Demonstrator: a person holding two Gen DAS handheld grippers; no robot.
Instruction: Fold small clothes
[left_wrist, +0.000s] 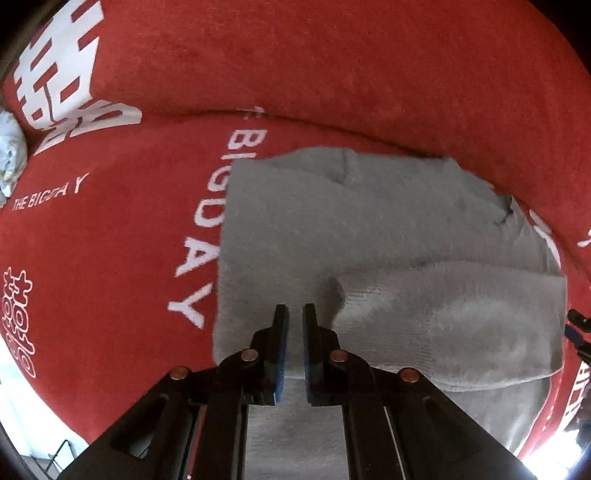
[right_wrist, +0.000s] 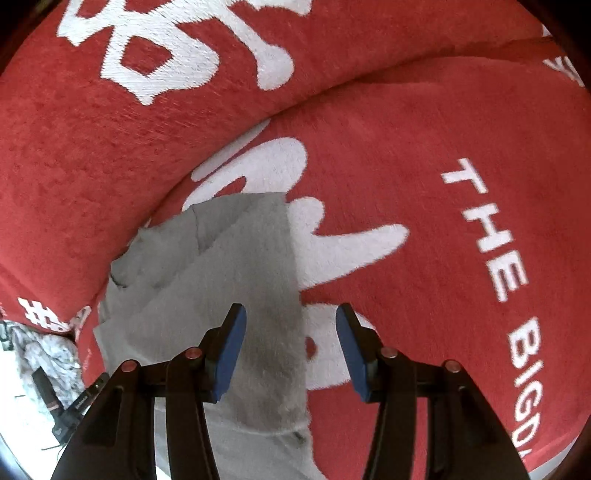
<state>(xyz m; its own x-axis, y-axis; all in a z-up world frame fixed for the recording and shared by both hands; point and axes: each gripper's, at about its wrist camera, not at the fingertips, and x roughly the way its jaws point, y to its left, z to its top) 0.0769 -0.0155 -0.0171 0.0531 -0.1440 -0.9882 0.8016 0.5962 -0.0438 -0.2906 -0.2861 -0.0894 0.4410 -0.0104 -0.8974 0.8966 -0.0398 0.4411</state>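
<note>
While the grey garment (left_wrist: 369, 236) lies spread on the red blanket (left_wrist: 147, 221), one layer is folded over another, with its far edge close to the raised red cushion (left_wrist: 332, 74). Your left gripper (left_wrist: 294, 314) hangs over the garment's near part with its jaws nearly together; you cannot tell whether cloth is pinched between them. Your right gripper (right_wrist: 288, 317) has its jaws spread wide over the garment's (right_wrist: 229, 288) right edge, holding nothing. White lettering (right_wrist: 495, 251) crosses the blanket (right_wrist: 406, 147) on both sides of the garment.
</note>
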